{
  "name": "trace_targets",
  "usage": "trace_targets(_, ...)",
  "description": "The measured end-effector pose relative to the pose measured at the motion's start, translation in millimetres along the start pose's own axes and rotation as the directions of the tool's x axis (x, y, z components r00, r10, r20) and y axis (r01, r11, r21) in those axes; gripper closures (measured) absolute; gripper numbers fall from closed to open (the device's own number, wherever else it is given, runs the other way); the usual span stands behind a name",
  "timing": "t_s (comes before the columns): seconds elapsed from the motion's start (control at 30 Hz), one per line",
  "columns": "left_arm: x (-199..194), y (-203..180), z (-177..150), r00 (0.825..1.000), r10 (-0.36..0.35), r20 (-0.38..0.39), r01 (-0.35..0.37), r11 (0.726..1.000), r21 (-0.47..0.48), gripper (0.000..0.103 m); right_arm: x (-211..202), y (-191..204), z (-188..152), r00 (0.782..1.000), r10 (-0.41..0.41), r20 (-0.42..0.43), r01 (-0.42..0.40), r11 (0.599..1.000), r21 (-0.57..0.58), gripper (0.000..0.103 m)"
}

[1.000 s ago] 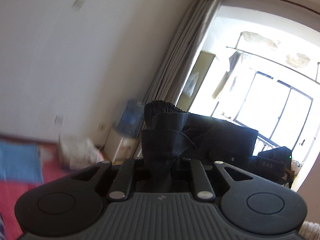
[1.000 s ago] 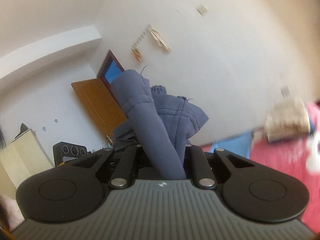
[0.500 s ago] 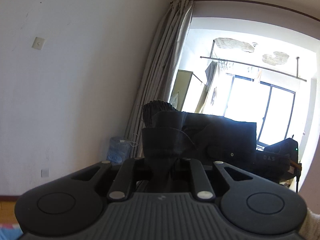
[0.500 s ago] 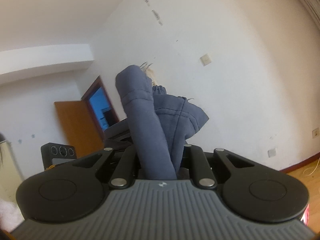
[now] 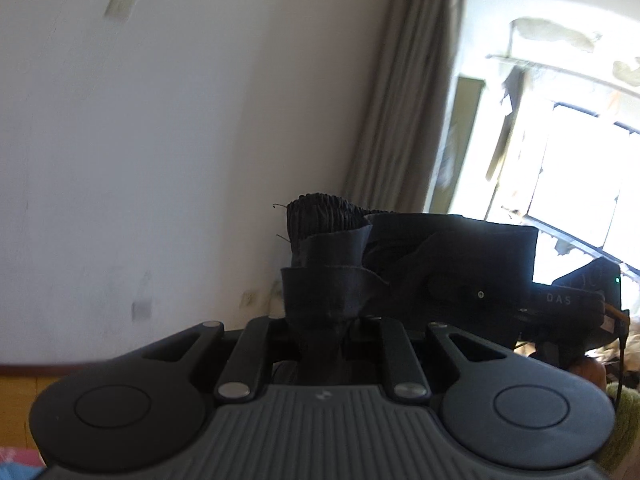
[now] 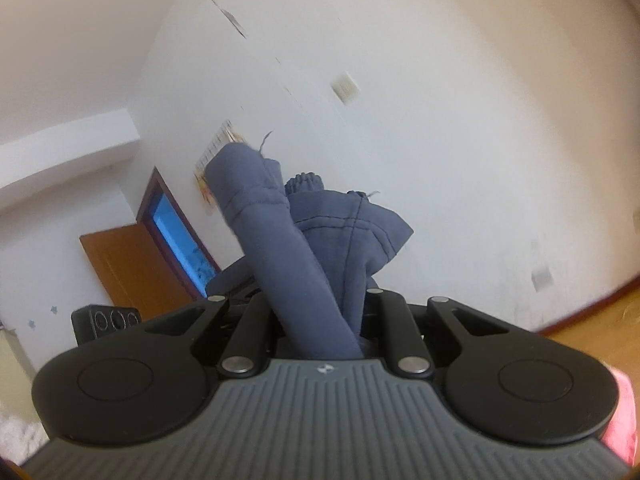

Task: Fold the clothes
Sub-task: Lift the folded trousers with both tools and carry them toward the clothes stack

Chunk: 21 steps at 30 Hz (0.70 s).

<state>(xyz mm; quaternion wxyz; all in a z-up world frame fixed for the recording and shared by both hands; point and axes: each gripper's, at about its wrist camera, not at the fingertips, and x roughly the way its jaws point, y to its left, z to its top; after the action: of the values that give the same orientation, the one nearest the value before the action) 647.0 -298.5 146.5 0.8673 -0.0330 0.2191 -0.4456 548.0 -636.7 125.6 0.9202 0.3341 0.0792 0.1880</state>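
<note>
A blue-grey garment is held up in the air by both grippers. In the left wrist view my left gripper point(image 5: 322, 332) is shut on a bunched corner of the garment point(image 5: 324, 280), with a ribbed elastic band showing at its top. The other gripper point(image 5: 576, 308) shows at the right, past the stretched cloth. In the right wrist view my right gripper point(image 6: 320, 320) is shut on a rolled, stitched edge of the garment point(image 6: 280, 248). Both cameras point up at the walls; the fingertips are hidden by cloth.
A grey curtain point(image 5: 404, 92) and a bright window point(image 5: 572, 168) stand to the right in the left wrist view. An orange door point(image 6: 132, 268) and a black speaker point(image 6: 106, 320) show in the right wrist view. Wood floor point(image 6: 600, 320) and a red-pink cover point(image 6: 624, 420) lie low right.
Both grippers rose and tilted upward with the garment, then dipped slightly. The red surface and blue cloth dropped out of view; walls now fill both views. Both grips are unchanged.
</note>
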Motion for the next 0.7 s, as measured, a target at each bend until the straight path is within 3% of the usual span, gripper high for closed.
trace_targets(0.27, 96, 44, -64, 0.993, 0.039, -0.108, -0.045, 0.997, -0.057, 0.087, 39, -133, -68, 0.993, 0.044, -0.106, -0.031, 0.992, 0.124, 0.092)
trace_targets(0.37, 122, 62, -82, 0.987, 0.027, -0.156, -0.043, 0.994, -0.101, 0.087, 58, -145, -109, 0.990, 0.048, -0.135, -0.026, 0.987, 0.159, 0.092)
trace_targets(0.53, 153, 80, -93, 0.978, 0.029, -0.205, -0.060, 0.987, -0.146, 0.087, 62, -178, -146, 0.985, 0.059, -0.160, -0.025, 0.977, 0.211, 0.092)
trace_targets(0.7, 147, 110, -113, 0.970, 0.011, -0.244, -0.055, 0.983, -0.177, 0.087, 72, -190, -155, 0.984, 0.072, -0.160, -0.032, 0.971, 0.238, 0.092)
